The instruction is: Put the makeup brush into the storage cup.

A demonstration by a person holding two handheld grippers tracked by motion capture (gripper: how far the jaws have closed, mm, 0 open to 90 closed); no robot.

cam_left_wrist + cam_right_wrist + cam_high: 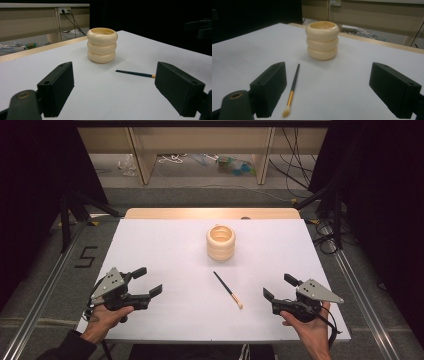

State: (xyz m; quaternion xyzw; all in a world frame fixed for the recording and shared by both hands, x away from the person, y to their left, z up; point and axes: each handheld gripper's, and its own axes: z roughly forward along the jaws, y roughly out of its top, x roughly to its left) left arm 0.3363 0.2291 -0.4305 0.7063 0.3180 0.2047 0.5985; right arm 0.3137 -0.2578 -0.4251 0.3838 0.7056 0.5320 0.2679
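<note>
Black-handled and slim, the paintbrush (228,290) is lying flat on the white table (165,245), slanting so that its dark end is pointing toward the far side and its pale bristle tip is pointing toward the person's near right. A gold band is sitting just behind the bristles. It is resting roughly midway between the two grippers, nothing touching it, a little nearer to the right gripper (281,287) than to the left gripper (147,281). In the right gripper view the brush is lying just beside the left-hand jaw, its bristles close to the lower edge; in the left gripper view its handle is running up to the right-hand jaw. Beyond the brush, near but apart from its dark end, a cream holder (221,242) shaped like three stacked rings is standing upright with its mouth open to the top. Both grippers are hovering near the table's front edge, well apart from each other, each one held in a hand, each with jaws standing wide apart and gripping nothing.
</note>
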